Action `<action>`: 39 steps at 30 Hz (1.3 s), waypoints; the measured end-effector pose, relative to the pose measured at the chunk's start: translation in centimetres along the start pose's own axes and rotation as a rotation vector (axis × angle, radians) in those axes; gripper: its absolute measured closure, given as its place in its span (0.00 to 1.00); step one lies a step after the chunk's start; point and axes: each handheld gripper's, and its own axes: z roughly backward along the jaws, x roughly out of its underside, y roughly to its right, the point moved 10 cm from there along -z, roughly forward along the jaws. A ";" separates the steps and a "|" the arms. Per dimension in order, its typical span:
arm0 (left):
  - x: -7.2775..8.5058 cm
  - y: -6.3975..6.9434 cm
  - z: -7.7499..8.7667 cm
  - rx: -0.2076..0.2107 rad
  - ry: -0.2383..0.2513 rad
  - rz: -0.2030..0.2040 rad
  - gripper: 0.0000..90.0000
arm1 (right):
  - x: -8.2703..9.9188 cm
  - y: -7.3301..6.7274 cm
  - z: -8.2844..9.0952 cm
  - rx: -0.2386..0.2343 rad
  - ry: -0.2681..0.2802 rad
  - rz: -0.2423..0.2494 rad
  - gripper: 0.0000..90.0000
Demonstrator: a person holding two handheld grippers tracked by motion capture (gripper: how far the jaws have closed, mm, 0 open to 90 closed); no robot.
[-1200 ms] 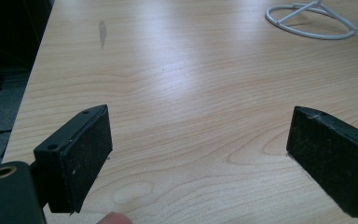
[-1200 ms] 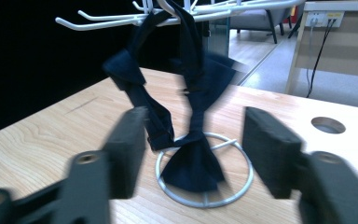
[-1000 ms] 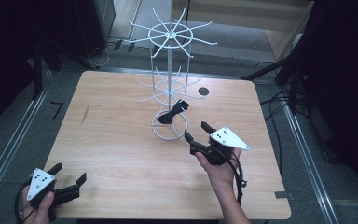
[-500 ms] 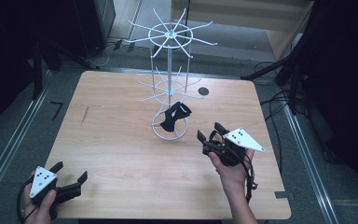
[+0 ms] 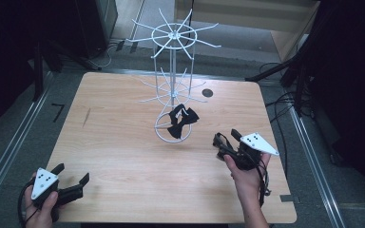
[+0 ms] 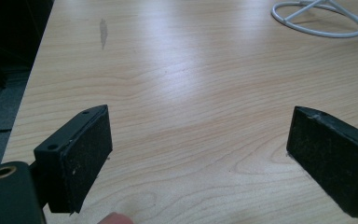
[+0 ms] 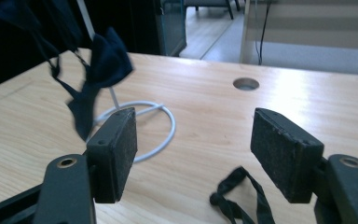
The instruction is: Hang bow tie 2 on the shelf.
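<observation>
A white wire rack [image 5: 172, 71] stands mid-table on a ring base [image 5: 159, 133]. A black bow tie [image 5: 182, 122] hangs from its lower tier. My right gripper [image 5: 226, 137] sits to the right of the base, apart from the tie. In the right gripper view that gripper [image 7: 193, 149] is open; its jaws have just been closing a little with nothing pinched between the pads. The bow tie [image 7: 100, 70] dangles up and to the left, and a black strap [image 7: 237, 198] lies low between the jaws. My left gripper [image 5: 71, 173] rests open at the front left corner, also [image 6: 200, 154] over bare wood.
The wooden table [image 5: 114, 142] has a round cable hole [image 5: 207, 93] behind the rack, also [image 7: 245, 84]. The rack's ring base [image 6: 317, 30] shows far off in the left gripper view. Cables run over the floor to the right of the table.
My right gripper has drawn back to the right, away from the rack. The bow tie on the rack has swung and turned a little. The left gripper has stayed put.
</observation>
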 end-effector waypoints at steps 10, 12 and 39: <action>-0.1 0.3 -0.5 -0.005 -0.007 -0.019 0.08 | 2.4 1.7 -0.3 0.046 -0.071 -0.010 0.36; -0.1 0.3 -0.5 -0.007 -0.011 -0.019 0.08 | 2.8 1.9 -0.3 0.049 -0.084 -0.013 0.36; -0.2 0.2 -0.5 -0.006 -0.007 -0.009 0.08 | 9.7 4.9 -2.2 0.071 -0.342 -0.096 0.42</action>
